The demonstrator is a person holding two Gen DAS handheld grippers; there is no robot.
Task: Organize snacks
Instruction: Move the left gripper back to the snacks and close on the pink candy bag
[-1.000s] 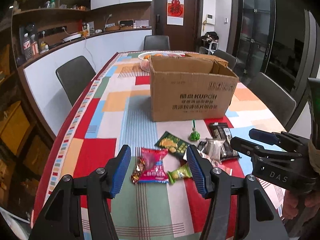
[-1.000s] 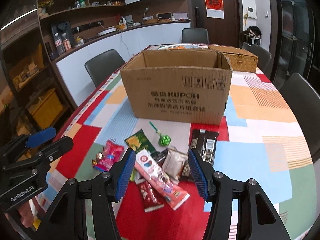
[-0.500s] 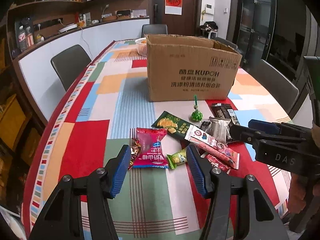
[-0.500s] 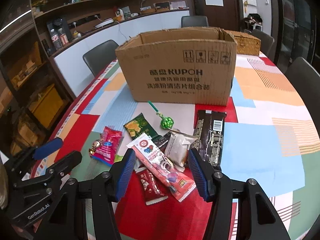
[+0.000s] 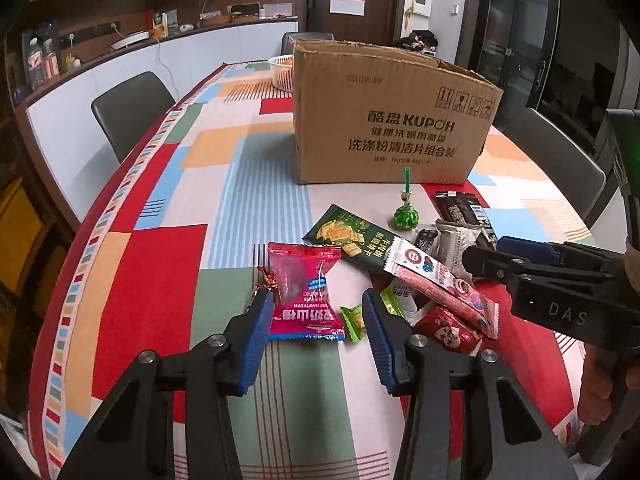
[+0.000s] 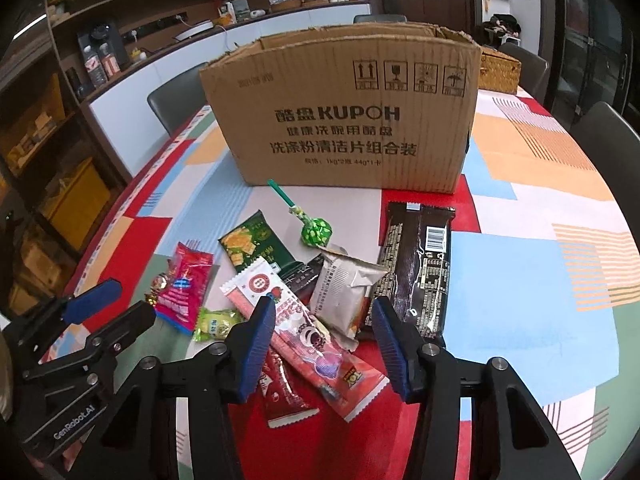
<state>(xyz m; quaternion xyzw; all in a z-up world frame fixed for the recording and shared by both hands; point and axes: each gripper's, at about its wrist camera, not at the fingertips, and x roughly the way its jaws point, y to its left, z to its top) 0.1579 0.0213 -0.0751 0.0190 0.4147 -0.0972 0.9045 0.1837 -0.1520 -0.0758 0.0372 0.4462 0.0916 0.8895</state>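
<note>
Several snack packets lie on the patterned tablecloth in front of an open cardboard box. My left gripper is open and empty, low over a pink-red candy packet and a small green candy. My right gripper is open and empty, low over a long red-and-white stick packet and a grey foil pouch. A dark chocolate bar, a dark green cracker pack and a green lollipop lie nearby. The right gripper also shows in the left wrist view.
A white basket stands behind the box, and a wicker box at its right. Dark chairs surround the table. A counter and shelves run along the left wall. The table edge curves close on the left.
Both grippers have moved down and forward toward the snack pile. The packets now sit close between the open fingers. Nothing has been grasped.
</note>
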